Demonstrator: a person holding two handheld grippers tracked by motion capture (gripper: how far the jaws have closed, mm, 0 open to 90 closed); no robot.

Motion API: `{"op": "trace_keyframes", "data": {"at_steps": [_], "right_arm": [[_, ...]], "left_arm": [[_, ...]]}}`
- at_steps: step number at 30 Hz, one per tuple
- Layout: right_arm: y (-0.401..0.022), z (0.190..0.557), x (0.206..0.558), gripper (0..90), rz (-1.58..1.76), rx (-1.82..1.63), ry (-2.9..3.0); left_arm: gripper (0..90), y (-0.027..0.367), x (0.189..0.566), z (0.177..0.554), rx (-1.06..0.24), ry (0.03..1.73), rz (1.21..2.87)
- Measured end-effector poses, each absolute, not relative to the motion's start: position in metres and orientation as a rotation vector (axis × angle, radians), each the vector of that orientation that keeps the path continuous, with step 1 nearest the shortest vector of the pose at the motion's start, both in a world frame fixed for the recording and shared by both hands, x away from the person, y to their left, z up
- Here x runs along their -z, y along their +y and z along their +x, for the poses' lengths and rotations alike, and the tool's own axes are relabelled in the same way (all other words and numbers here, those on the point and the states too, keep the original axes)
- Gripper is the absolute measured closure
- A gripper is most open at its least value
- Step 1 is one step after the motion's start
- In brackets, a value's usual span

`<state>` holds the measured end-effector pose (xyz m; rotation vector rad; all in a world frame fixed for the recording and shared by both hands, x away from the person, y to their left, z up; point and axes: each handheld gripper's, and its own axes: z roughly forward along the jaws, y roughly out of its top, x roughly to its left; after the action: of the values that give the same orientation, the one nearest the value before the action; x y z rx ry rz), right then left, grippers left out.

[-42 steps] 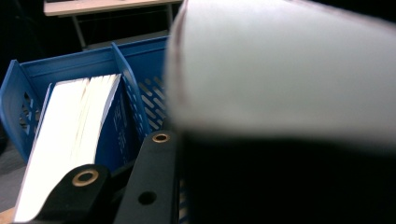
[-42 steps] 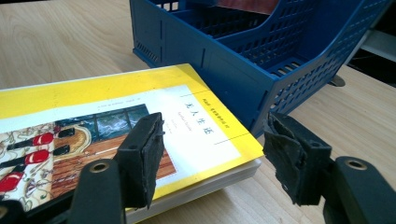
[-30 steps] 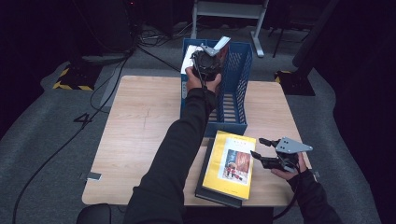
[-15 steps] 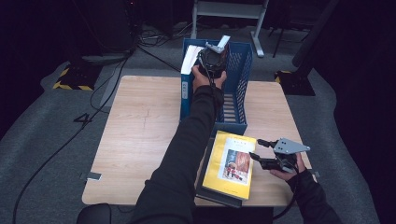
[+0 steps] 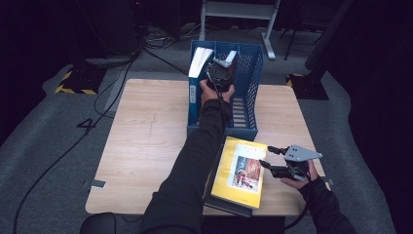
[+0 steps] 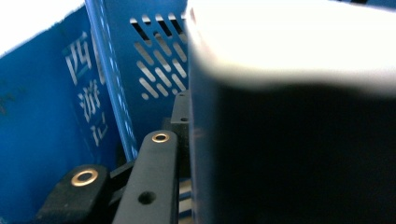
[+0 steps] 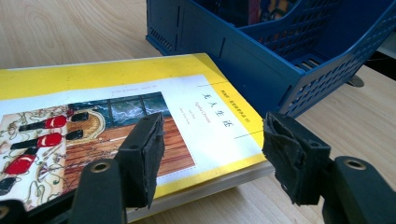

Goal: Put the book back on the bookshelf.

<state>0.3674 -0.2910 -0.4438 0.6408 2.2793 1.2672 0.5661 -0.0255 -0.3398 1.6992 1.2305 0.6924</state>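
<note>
Overhead and close gripper views share the blue rack point(image 5: 253, 92).

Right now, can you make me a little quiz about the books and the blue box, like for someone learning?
1. True or false: the yellow book lies on top of a dark book.
2. What does the left gripper hold inside the blue file box? A a cup, B a dark book, C a ball.
3. Are the right gripper jaws open or shut?

Key: 1 true. 2 B. 3 open, with the yellow book's corner between them.
</note>
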Motion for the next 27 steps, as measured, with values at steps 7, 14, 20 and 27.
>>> {"op": "trace_keyframes", "data": {"at_steps": [7, 14, 20, 27], "right_arm": [[-0.289, 0.367, 0.444, 39.2, 0.631, -1.253, 2.289], [-0.288, 0.367, 0.445, 39.2, 0.630, -1.244, 2.293], [-0.288, 0.367, 0.446, 39.3, 0.631, -1.231, 2.297], [-0.288, 0.367, 0.447, 39.3, 0.634, -1.219, 2.299]], "left_arm": [[73.8, -0.020, 0.345, 0.557, -0.683, 1.176, 1.721], [72.7, -0.012, 0.347, 0.548, -0.652, 1.144, 1.733], [72.2, -0.007, 0.348, 0.540, -0.646, 1.109, 1.759], [71.4, -0.005, 0.352, 0.529, -0.645, 1.072, 1.770]]}}
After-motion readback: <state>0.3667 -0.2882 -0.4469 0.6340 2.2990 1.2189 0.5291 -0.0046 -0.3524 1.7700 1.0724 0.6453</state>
